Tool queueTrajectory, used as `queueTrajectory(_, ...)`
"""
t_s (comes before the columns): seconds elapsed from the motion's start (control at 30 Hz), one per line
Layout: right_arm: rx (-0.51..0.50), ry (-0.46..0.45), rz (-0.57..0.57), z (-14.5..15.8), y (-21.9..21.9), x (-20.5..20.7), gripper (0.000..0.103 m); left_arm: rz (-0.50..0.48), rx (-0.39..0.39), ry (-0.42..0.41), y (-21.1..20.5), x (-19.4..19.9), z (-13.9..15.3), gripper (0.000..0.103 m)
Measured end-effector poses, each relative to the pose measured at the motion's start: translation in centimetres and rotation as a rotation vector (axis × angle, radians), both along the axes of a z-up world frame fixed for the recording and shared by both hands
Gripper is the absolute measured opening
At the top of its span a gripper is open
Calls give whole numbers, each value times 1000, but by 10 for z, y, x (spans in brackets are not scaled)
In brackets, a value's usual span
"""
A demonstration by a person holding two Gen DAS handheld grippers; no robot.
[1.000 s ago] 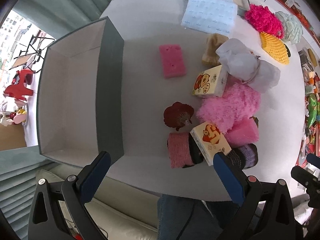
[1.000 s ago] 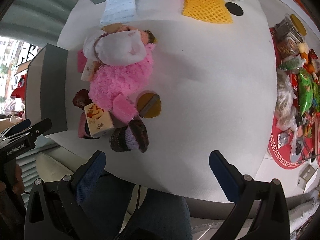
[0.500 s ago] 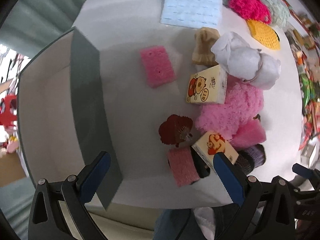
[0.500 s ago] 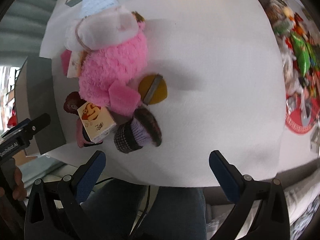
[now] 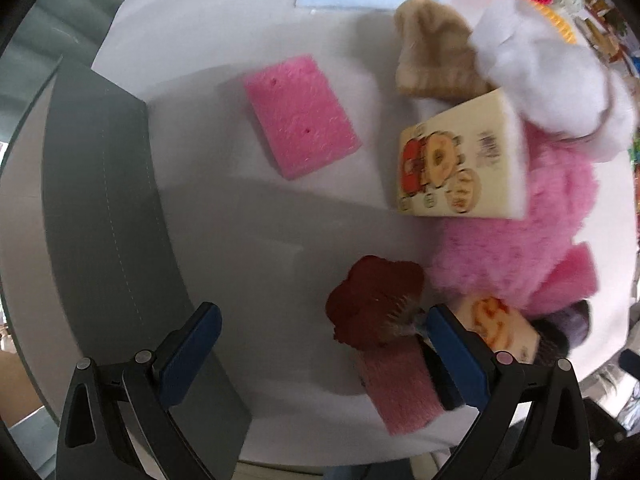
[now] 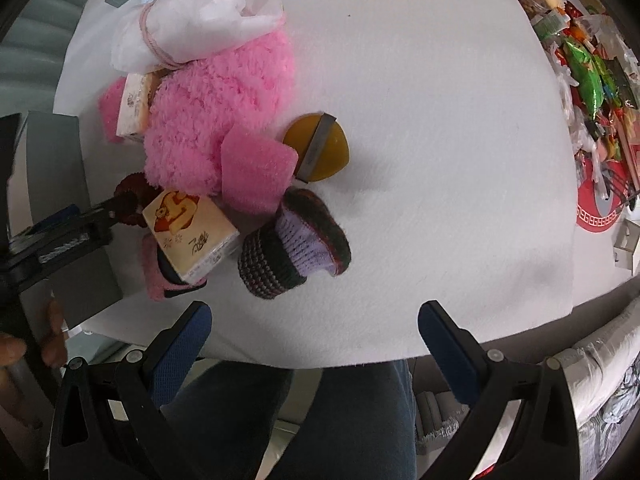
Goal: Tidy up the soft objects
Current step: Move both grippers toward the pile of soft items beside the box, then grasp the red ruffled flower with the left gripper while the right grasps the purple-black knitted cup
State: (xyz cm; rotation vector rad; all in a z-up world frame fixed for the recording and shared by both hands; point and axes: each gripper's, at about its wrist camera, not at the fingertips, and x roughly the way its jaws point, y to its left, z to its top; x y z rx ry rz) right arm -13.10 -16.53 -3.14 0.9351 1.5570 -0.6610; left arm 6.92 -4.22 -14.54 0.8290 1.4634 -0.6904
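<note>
Lying flat, pink sponge [image 5: 301,116], long axis running away from the left gripper [image 5: 320,344]

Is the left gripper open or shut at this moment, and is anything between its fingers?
Open. The left gripper has its blue fingertips spread wide above the white table, with nothing clamped; the dark red piece lies by the right fingertip.

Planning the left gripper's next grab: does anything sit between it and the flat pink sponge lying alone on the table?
Nothing visible does. The left gripper is open over bare white table, and the pink sponge lies ahead, apart from the dark red flower-shaped piece off to the right.
</note>
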Motion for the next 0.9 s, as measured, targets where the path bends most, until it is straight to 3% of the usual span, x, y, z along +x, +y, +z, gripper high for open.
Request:
queueTrajectory(0.23,-26,50,60,-27,1,4,103,3,42,-30,1,8,-17,103)
queueTrajectory(0.43,-16,64,116,-71,11,24,103,32,72,-14,0,22,-35,103)
queueTrajectory(0.6,-28,68,149,-90,12,37,103,64,37,40,17,38,-39,103)
queueTrajectory(0.7,-31,34,149,-98,12,38,96,132,4,105,54,43,-47,103)
queueTrajectory(0.8,-6,-14,166,-100,16,40,75,133,26,117,56,51,-45,103)
queueTrajectory(0.9,-7,0,204,-102,26,39,68,135,69,134,44,58,-44,103)
